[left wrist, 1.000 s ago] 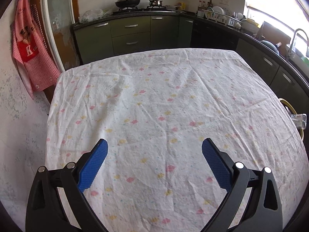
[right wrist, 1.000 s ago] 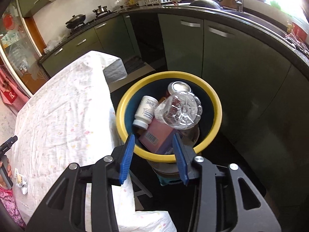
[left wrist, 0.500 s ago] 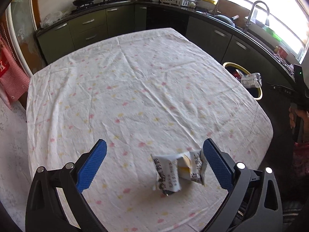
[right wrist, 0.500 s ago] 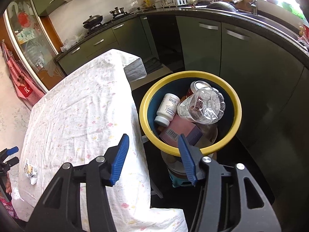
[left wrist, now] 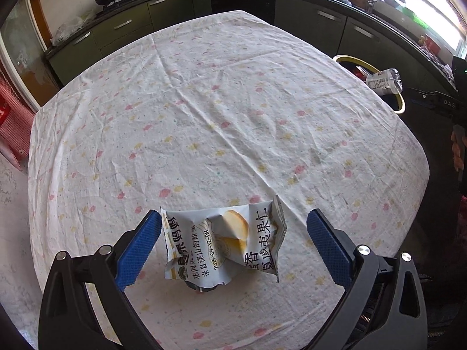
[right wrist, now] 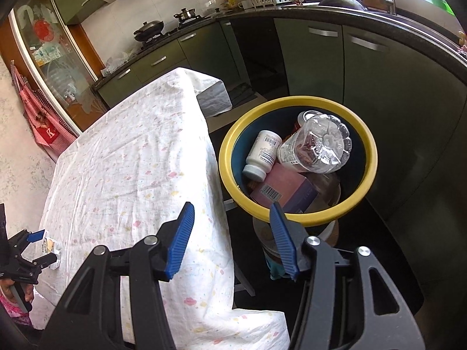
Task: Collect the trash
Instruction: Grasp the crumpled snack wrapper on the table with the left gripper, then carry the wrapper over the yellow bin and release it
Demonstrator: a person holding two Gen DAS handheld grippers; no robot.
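A crumpled white snack wrapper (left wrist: 221,245) with a printed pastry lies on the flowered tablecloth (left wrist: 221,110) near the table's front edge. My left gripper (left wrist: 233,218) stands open around it, one blue pad on each side and neither touching; the left pad is the nearer. The right wrist view shows the same left gripper (right wrist: 38,248) and wrapper (right wrist: 51,246) at the far left. My right gripper (right wrist: 231,207) is open and empty, above the gap between table and a yellow-rimmed bin (right wrist: 292,100). The bin holds a clear plastic bottle (right wrist: 321,145), a white pill bottle (right wrist: 262,154) and a pink box (right wrist: 280,189).
The bin (left wrist: 350,57) stands off the table's right side, on a stool or bucket. Dark green kitchen cabinets (right wrist: 335,67) wrap around the back and right. A red checked apron (right wrist: 43,122) hangs on the left wall. A person's hand (left wrist: 456,151) shows at the right edge.
The left gripper has swung toward the table's near edge, and the wrapper has come between its open fingers. The right gripper's jaws have widened and it has drawn back a little from the bin.
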